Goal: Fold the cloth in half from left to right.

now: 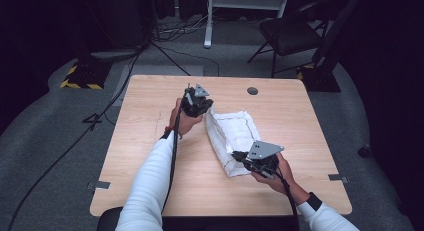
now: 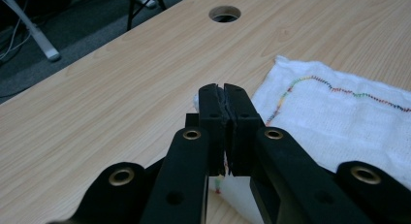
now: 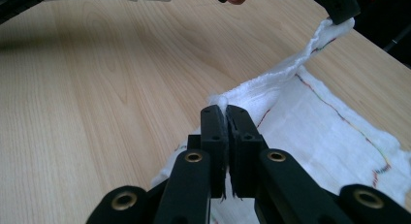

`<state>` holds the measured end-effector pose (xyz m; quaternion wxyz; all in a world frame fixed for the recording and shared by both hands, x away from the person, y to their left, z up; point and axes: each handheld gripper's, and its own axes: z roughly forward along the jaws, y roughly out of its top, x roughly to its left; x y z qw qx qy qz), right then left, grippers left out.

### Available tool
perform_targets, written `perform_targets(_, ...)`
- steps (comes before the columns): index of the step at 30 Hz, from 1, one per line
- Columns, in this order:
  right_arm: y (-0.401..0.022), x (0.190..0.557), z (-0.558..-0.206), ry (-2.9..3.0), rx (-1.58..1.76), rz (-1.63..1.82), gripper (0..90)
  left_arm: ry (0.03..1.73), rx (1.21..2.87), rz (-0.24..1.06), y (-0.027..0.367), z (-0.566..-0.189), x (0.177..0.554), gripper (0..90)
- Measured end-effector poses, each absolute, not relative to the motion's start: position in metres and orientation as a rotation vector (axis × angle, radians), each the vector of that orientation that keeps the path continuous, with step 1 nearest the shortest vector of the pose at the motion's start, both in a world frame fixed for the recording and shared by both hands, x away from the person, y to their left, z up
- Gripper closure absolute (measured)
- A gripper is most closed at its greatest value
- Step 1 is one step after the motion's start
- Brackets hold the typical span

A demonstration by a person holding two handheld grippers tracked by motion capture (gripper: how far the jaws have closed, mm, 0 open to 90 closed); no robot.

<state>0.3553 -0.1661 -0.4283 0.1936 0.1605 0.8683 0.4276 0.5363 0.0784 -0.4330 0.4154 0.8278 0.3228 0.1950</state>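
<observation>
**Operator:** Cloth status, please.

**Guide:** Cloth (image 1: 231,136) is lying on the wooden table (image 1: 150,156), right of centre. It is a white towel with a multicoloured stitched line near its border. You are holding one long edge of it with both tools, and that edge is rising off the surface while the rest is resting on the wood.

**Operator:** Grip condition?

**Guide:** Your left gripper (image 2: 225,95) is clamping the far corner, jaws nearly together with white fabric pinched between them. Your right gripper (image 3: 224,110) is clamping the near corner the same way, a small tuft showing above its tips.

**Operator:** Orientation?

**Guide:** In the high view, the long axis is running from the far corner down toward you, leaning slightly to your right. The held edge is following that line, stretched between the two tools.

**Operator:** Risks from here?

**Guide:** You are gripping very little material at each corner. Pulling the tools apart too hard is likely to drag a corner free. Uneven lifting is likely to let the free side bunch or twist, spoiling any fold.
</observation>
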Motion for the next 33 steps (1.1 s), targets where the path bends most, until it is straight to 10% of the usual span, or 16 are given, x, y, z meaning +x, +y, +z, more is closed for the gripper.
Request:
perform_targets(26, -0.237, 0.351, -0.444, 2.418, 0.651, 1.059, 87.0, 0.689, 2.167, 0.466, -0.030, -0.441, 0.556, 86.6)
perform_targets(33, -0.245, 0.357, -0.457, 2.448, 0.727, 1.011, 86.7, 0.752, 2.141, 0.504, -0.038, -0.445, 0.555, 66.2)
